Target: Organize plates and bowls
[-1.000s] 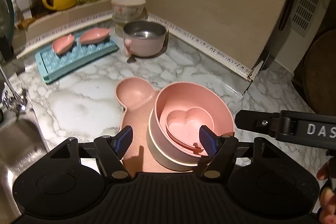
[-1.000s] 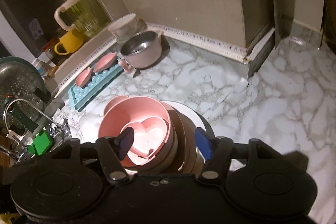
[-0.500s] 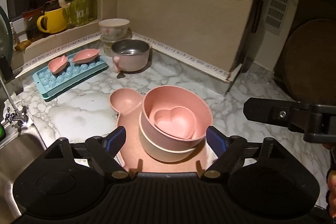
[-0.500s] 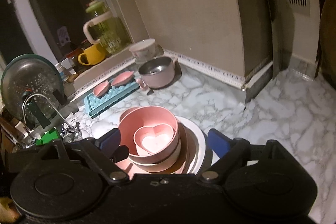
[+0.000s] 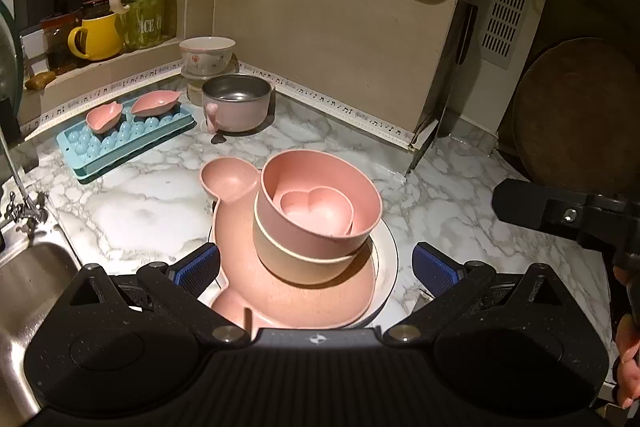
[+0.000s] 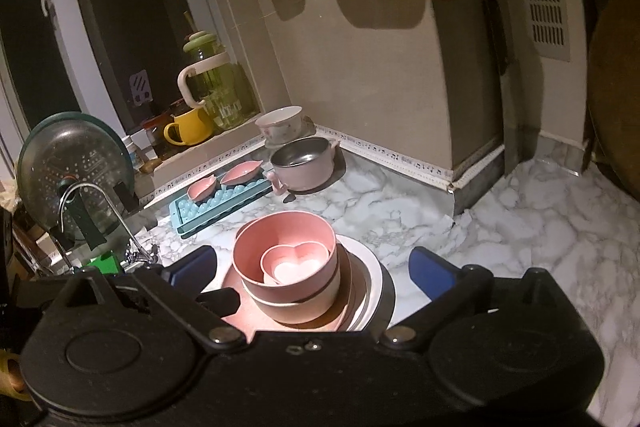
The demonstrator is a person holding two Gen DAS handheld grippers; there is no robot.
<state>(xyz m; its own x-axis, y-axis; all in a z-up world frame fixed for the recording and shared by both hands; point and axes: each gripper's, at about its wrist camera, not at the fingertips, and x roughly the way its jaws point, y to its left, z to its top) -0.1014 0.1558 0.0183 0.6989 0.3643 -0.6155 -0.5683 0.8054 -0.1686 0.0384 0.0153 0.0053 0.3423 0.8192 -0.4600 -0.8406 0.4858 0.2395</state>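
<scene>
A stack stands on the marble counter: a white round plate (image 5: 388, 259), a pink eared divided plate (image 5: 230, 179), a beige bowl (image 5: 288, 255), a pink bowl (image 5: 360, 199) and a small pink heart dish (image 5: 316, 207) inside it. The stack also shows in the right wrist view, with the pink bowl (image 6: 248, 259) and heart dish (image 6: 296, 263). My left gripper (image 5: 316, 269) is open and empty, raised above the stack's near side. My right gripper (image 6: 312, 273) is open and empty, higher above the stack.
A steel-lined pink pot (image 5: 236, 103), a floral bowl (image 5: 206, 55), two pink leaf dishes (image 5: 154, 103) on a blue ice tray (image 5: 120, 143) stand behind. A sink (image 5: 24, 279) and faucet (image 6: 108, 207) lie left. A round board (image 5: 576, 115) leans right.
Both grippers have opened wider and drawn back and up from the stack. The stack stays in place on the counter.
</scene>
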